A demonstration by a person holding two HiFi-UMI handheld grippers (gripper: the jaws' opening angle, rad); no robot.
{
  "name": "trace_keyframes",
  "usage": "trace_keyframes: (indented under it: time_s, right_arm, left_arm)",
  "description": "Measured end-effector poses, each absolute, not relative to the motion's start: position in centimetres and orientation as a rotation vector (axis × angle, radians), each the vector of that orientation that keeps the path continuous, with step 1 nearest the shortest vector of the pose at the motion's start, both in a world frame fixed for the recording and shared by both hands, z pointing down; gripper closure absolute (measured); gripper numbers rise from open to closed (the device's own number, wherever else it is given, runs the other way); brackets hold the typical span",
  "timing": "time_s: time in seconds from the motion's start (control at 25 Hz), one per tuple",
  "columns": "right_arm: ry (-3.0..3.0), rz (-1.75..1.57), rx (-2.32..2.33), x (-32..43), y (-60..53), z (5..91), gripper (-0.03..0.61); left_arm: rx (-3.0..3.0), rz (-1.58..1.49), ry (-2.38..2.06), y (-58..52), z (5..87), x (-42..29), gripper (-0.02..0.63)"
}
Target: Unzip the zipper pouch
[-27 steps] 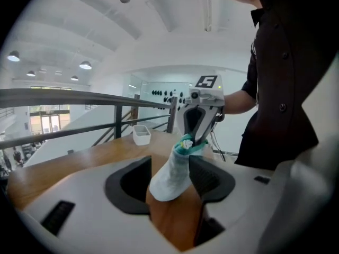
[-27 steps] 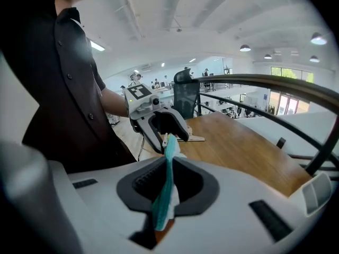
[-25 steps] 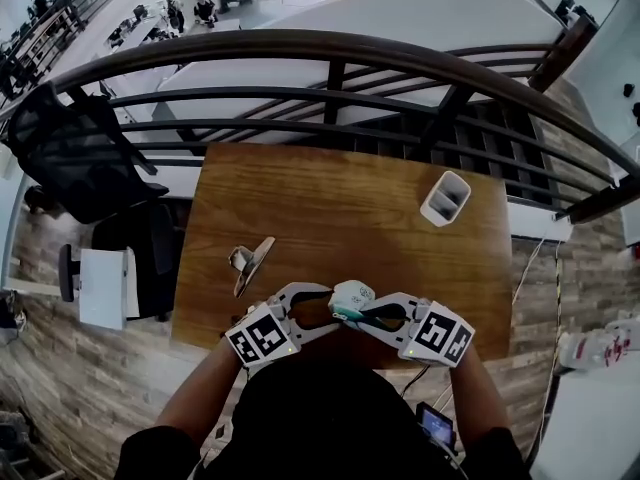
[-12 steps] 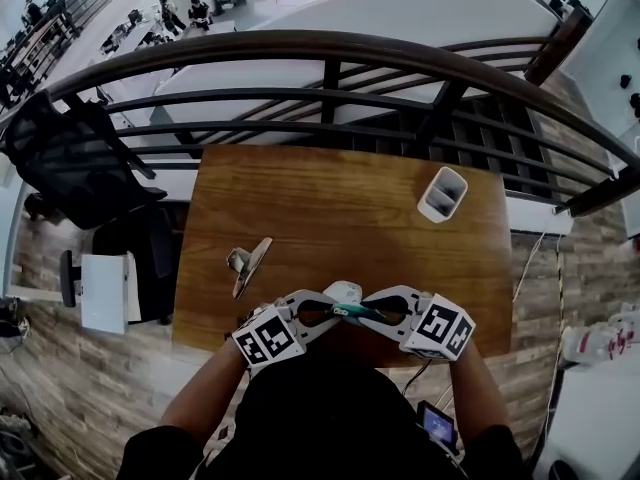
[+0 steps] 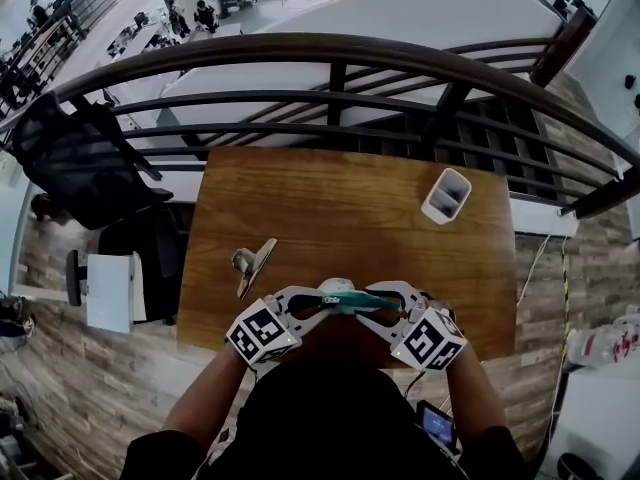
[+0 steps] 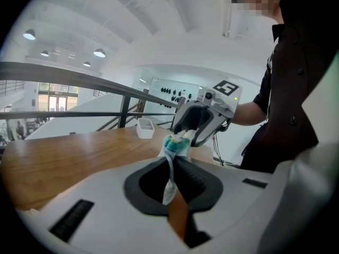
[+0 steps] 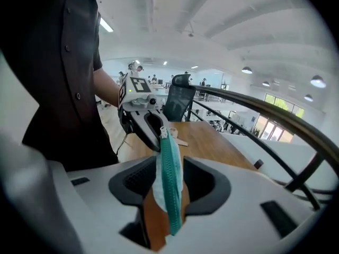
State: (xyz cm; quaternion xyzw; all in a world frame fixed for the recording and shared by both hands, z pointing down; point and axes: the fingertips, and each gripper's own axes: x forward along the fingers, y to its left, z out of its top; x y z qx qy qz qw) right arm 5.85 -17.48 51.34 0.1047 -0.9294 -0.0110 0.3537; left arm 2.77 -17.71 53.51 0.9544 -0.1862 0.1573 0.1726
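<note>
Head view, table point(image 5: 340, 198): wooden top below a railing; the work is held over its near edge, close to the person's body.
Metal clip point(image 5: 250, 265): lies on the table left of the grippers, apart from them and not involved.
Left gripper point(image 5: 318, 298): jaws closed on a thin white strip at the pouch's left end. Whether that strip is the slider tab or fabric is not clear.
Left arm pose: forearm angled inward from lower left, jaws pointing right toward the other gripper.
Zipper pouch point(image 5: 345, 296): small white pouch, stretched between the two grippers and clear of the table.
Teal zipper point(image 7: 170, 189): runs along the pouch's upper edge.
Handling (judged): light, soft and limp, so it likely folds unless kept taut. Best hold is probably the slider tab in one gripper and the fabric end beside the zipper in the other.
Right gripper point(image 5: 374, 304): jaws pinched on the pouch's right end, zipper tape and white fabric together.
Right arm pose: forearm angled inward from lower right, jaws pointing left, nearly tip to tip with the left gripper.
White container point(image 5: 445, 196): stands at the table's far right, well apart.
</note>
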Motion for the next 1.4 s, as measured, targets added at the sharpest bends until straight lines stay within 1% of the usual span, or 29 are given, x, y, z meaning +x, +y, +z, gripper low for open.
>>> trace_keyframes:
  time_s: [0.12, 0.16, 0.28, 0.32, 0.36, 0.4, 0.48, 0.52, 0.6, 0.72, 0.8, 0.84, 0.92, 1.08, 1.24, 1.4]
  right_arm:
    - [-2.360, -0.076, 0.247, 5.3, -17.2, 52.5, 0.416]
    - [-2.352, -0.090, 0.253, 5.2, -17.2, 52.8, 0.426]
    - [-2.349, -0.102, 0.264, 5.1, -17.6, 53.0, 0.487]
    - [-2.350, -0.099, 0.260, 5.0, -17.5, 53.0, 0.495]
    - [-2.351, -0.097, 0.255, 5.0, -17.5, 52.9, 0.503]
    - [-2.353, -0.095, 0.249, 5.0, -17.4, 52.9, 0.514]
    - [-2.361, -0.083, 0.235, 5.0, -17.2, 52.8, 0.526]
    - [-2.368, -0.072, 0.229, 4.9, -17.1, 52.7, 0.531]
    - [-2.376, -0.054, 0.216, 4.9, -16.8, 52.7, 0.534]
    - [-2.378, -0.040, 0.213, 5.2, -16.6, 52.8, 0.535]
    - [-2.378, -0.024, 0.235, 5.6, -16.8, 52.9, 0.535]
    - [-2.377, -0.018, 0.248, 5.8, -16.9, 52.9, 0.535]
    - [-2.373, -0.015, 0.272, 6.3, -17.1, 52.9, 0.534]
    - [-2.357, -0.025, 0.326, 6.9, -17.6, 52.7, 0.525]
    - [-2.346, -0.017, 0.376, 6.9, -17.9, 52.8, 0.512]
    - [-2.391, 0.056, 0.380, 6.9, -17.3, 52.0, 0.479]
  left_arm:
    - [2.689, 0.440, -0.538, -17.7, 53.6, 2.7, 0.585]
    - [2.688, 0.442, -0.540, -17.6, 53.6, 2.7, 0.584]
    - [2.712, 0.464, -0.542, -17.5, 53.5, 2.5, 0.583]
    - [2.722, 0.471, -0.541, -17.4, 53.4, 2.4, 0.581]
    - [2.733, 0.478, -0.542, -17.4, 53.3, 2.3, 0.568]
    - [2.745, 0.488, -0.543, -17.4, 53.3, 2.2, 0.539]
    - [2.777, 0.534, -0.543, -17.4, 53.4, 1.9, 0.449]
    - [2.797, 0.566, -0.538, -17.4, 53.5, 1.9, 0.436]
    - [2.839, 0.620, -0.511, -17.4, 53.7, 2.1, 0.436]
    - [2.886, 0.628, -0.463, -17.4, 53.3, 2.7, 0.439]
    - [2.919, 0.650, -0.448, -17.6, 53.1, 2.9, 0.476]
    - [2.930, 0.668, -0.440, -17.6, 53.1, 3.0, 0.518]
    - [2.939, 0.691, -0.418, -17.4, 53.2, 3.5, 0.548]
    - [2.936, 0.680, -0.392, -17.1, 52.8, 4.2, 0.568]
    - [2.912, 0.661, -0.385, -16.6, 52.5, 4.2, 0.572]
    - [2.861, 0.616, -0.453, -17.0, 52.4, 4.0, 0.592]
